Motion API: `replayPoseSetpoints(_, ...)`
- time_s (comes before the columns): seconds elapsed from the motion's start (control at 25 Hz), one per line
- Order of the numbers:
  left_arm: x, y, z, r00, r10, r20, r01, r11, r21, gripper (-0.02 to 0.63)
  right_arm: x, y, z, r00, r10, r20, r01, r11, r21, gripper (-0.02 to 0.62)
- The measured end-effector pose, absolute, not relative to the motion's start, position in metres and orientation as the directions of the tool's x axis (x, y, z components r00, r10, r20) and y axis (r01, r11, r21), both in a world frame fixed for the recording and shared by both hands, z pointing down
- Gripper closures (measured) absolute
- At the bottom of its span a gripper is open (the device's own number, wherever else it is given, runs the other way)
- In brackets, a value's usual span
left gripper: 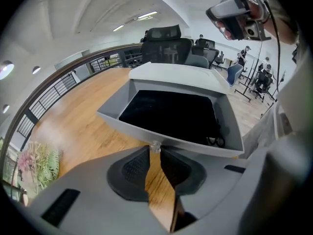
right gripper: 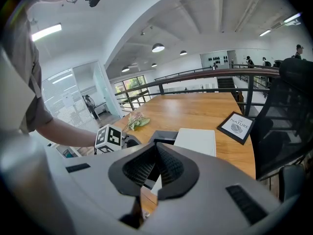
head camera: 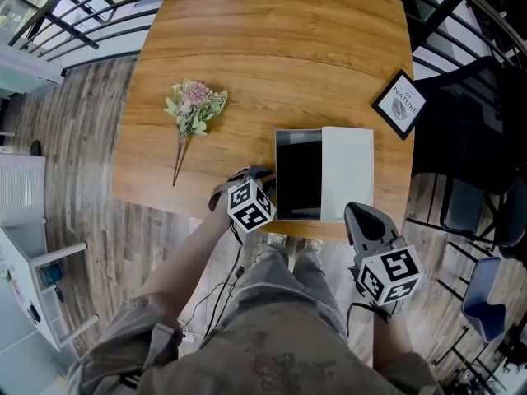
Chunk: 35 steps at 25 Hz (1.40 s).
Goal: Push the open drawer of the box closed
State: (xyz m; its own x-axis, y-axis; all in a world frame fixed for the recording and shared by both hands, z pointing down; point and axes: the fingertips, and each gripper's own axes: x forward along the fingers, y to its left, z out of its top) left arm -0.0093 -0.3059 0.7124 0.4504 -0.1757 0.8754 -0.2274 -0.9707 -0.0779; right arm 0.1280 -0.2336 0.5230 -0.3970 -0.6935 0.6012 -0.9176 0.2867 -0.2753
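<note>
The person wears a grey short-sleeved shirt (head camera: 276,364) and trousers (head camera: 284,282). The left gripper (head camera: 265,177) and right gripper (head camera: 356,212) are grey, each with a white cube (head camera: 249,206) of black square markers

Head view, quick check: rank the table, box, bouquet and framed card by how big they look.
1. Table, by far the largest.
2. Box, with its drawer open.
3 and 4. Bouquet and framed card: too close to rank. The bouquet is longer but thin, and the card is shorter and solid.
</note>
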Motion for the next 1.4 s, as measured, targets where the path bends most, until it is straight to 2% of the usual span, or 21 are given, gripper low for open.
replayPoseSetpoints(0.88,0.104,-0.293,0.704,0.553,-0.096,0.828,-0.241,-0.969,0.049,0.528,0.17,-0.222,0.532,-0.372,-0.706,0.602,-0.925,0.234,-0.298,0.561)
replayPoseSetpoints(1.16,0.09,-0.298,0.688,0.558,-0.165,0.814,-0.411,-0.906,0.098,0.522,0.189,-0.226,0.517,-0.359,-0.739,0.571,-0.93,0.23,-0.287,0.561)
replayPoseSetpoints(1.4,0.066,-0.298,0.626,0.645,-0.274,0.714,-0.516,-0.845,0.142,0.529,0.205,-0.239,0.464,-0.336,-0.811,0.48,-0.939,0.246,-0.242,0.561)
